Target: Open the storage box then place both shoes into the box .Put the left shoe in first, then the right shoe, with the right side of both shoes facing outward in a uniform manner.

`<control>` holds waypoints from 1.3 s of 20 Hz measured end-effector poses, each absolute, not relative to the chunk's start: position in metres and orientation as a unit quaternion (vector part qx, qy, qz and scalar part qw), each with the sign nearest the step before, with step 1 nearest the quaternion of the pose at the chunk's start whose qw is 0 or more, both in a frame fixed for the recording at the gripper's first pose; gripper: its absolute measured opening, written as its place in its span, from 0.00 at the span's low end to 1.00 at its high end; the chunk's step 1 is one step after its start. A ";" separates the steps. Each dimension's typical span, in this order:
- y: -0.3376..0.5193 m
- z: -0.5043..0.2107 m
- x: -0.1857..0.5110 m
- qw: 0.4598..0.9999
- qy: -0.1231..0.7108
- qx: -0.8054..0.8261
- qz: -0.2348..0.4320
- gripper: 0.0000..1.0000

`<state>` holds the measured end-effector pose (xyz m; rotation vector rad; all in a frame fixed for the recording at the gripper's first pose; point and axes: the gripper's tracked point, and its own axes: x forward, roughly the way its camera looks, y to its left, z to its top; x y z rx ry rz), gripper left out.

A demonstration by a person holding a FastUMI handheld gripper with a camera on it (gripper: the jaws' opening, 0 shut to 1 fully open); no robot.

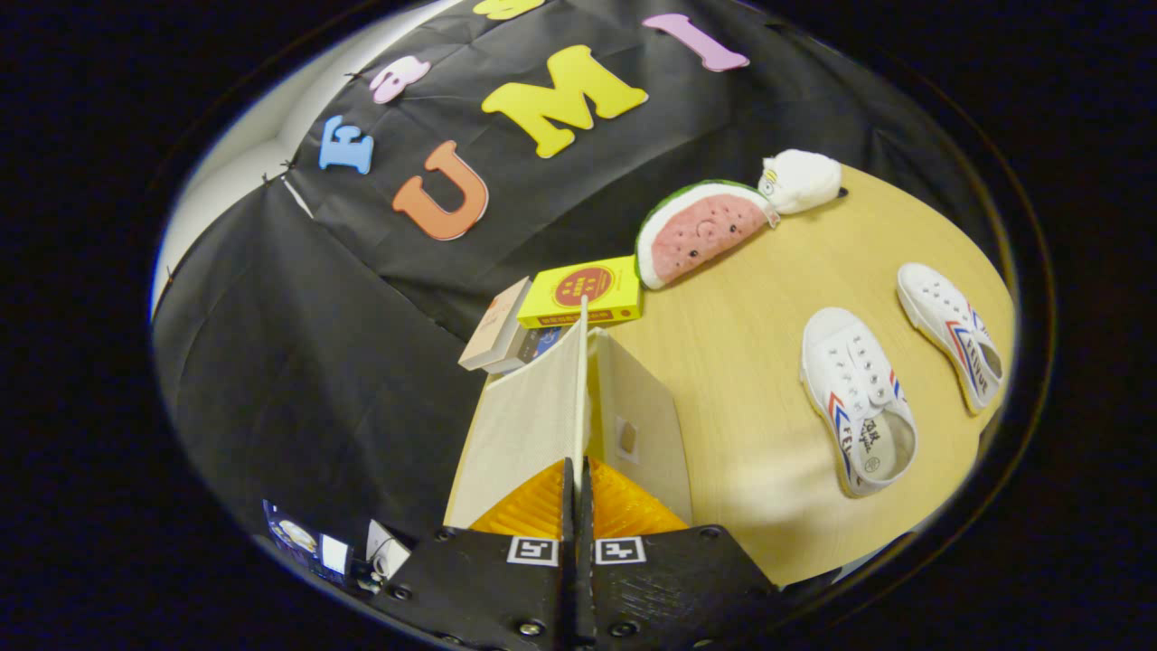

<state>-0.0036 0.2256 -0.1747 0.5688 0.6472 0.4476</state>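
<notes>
Both shoes (859, 398) wait on the bench (741, 298) beside the storage box (624, 425) (lid (533, 416) pinched upright between closed jaws, opening underway)

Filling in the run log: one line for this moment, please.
claw: shut on box lid | lid: raised | shoes: on table, outside box
</notes>
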 end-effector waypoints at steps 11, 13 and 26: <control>0.354 -0.042 -0.045 0.920 0.232 0.154 0.277 0.00; 0.385 -0.038 -0.055 0.920 0.232 0.128 0.288 0.01; 0.497 -0.050 -0.076 0.902 0.217 0.020 0.372 0.60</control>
